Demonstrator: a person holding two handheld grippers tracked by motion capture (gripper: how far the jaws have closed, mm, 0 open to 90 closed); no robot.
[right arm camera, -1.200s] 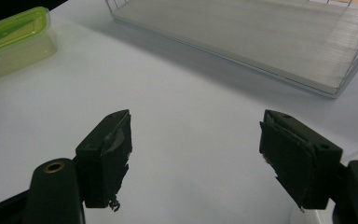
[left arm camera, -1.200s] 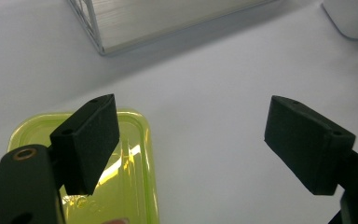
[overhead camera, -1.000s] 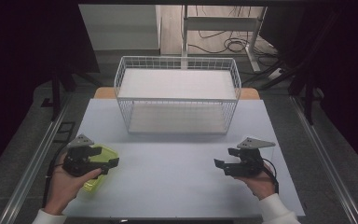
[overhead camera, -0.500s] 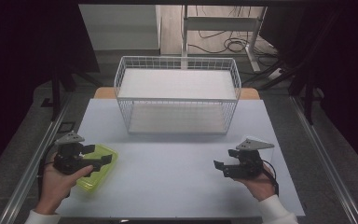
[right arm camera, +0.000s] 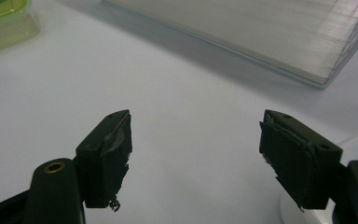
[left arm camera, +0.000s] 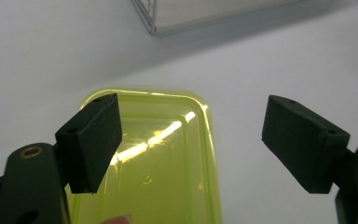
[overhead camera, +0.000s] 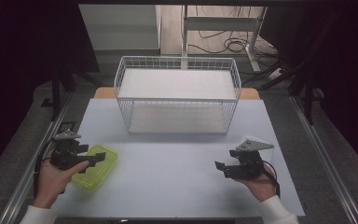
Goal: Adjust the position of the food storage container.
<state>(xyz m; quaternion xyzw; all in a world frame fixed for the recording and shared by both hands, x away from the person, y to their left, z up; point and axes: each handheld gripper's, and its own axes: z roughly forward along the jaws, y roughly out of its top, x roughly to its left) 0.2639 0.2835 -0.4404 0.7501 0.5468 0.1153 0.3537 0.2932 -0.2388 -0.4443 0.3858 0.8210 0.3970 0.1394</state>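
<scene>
Left hand-held gripper (overhead camera: 95, 157), jaws spread, hovers over the unlabelled yellow-green container (overhead camera: 98, 168); right hand-held gripper (overhead camera: 220, 168) likewise spread.

Container (overhead camera: 95, 168): shallow rectangular box of translucent yellow-green plastic with rounded corners and a raised rim (left arm camera: 209, 135). It lies flat on the worktop (overhead camera: 177, 158) near the front left corner, one short end pointing toward the far right. Its glossy surface catches streaks of light; whether this is a lid or an open tray cannot be told.
</scene>
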